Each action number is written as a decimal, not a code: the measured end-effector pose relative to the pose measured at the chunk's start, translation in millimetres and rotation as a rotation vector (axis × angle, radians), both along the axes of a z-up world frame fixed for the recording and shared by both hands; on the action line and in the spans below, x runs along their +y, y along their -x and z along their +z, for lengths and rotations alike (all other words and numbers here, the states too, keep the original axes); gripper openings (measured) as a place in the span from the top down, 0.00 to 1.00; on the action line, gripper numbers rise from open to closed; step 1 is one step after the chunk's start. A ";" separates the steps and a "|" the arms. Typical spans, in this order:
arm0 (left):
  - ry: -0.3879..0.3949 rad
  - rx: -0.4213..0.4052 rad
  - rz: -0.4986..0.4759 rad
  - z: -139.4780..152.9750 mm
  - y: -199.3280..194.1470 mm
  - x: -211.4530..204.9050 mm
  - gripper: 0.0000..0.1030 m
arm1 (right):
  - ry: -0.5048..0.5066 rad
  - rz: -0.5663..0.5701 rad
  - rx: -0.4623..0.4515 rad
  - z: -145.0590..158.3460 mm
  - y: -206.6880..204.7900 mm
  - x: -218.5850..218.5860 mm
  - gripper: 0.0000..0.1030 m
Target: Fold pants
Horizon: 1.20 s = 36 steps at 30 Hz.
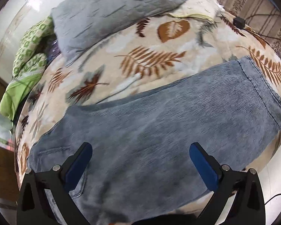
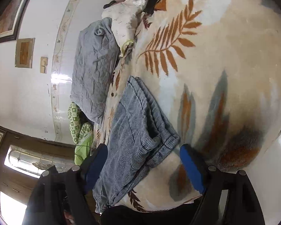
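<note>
Covering the bed is a leaf-print blanket (image 1: 133,60). Folded blue-grey corduroy pants (image 1: 159,127) are laid flat on it. Left gripper (image 1: 140,161) and right gripper (image 2: 143,161) are held wide open, nothing gripped, above the pants.

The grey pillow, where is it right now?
The grey pillow lies at the far end of the leaf-print blanket, against the white wall, beyond the pants. A green patterned cloth sits at its left in the left wrist view.

Pants (image 1: 159,123) on blanket (image 1: 121,60), pillow (image 1: 112,13) behind.
</note>
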<state>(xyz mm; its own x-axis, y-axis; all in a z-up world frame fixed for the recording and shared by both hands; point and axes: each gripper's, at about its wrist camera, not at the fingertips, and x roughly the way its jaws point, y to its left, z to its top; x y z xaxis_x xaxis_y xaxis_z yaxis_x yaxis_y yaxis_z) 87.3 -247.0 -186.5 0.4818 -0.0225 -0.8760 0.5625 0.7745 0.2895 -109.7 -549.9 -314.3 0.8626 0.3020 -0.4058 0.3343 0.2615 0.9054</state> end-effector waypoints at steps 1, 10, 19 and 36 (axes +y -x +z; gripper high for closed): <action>-0.006 0.002 -0.001 -2.9 -1.2 -5.6 0.00 | -0.001 0.000 -0.002 -0.3 -1.8 -0.6 0.21; -0.045 0.028 0.006 -29.6 -16.5 -36.0 0.00 | -0.018 0.012 -0.011 -1.3 -11.7 -5.4 0.20; -0.064 0.035 0.012 -35.5 -25.7 -42.2 0.00 | 0.035 0.019 0.085 10.2 -14.6 1.8 0.21; -0.001 0.068 0.040 -33.3 -29.9 -22.4 0.00 | 0.164 -0.007 0.154 12.3 -45.5 9.7 0.71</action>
<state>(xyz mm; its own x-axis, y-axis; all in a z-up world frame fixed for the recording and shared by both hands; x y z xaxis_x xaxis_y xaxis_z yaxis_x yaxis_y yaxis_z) 117.2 -269.5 -219.9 0.4218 -0.0035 -0.9067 0.5498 0.7962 0.2527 -64.2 -540.2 -302.0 0.7885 0.2156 -0.5761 0.4675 0.3986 0.7890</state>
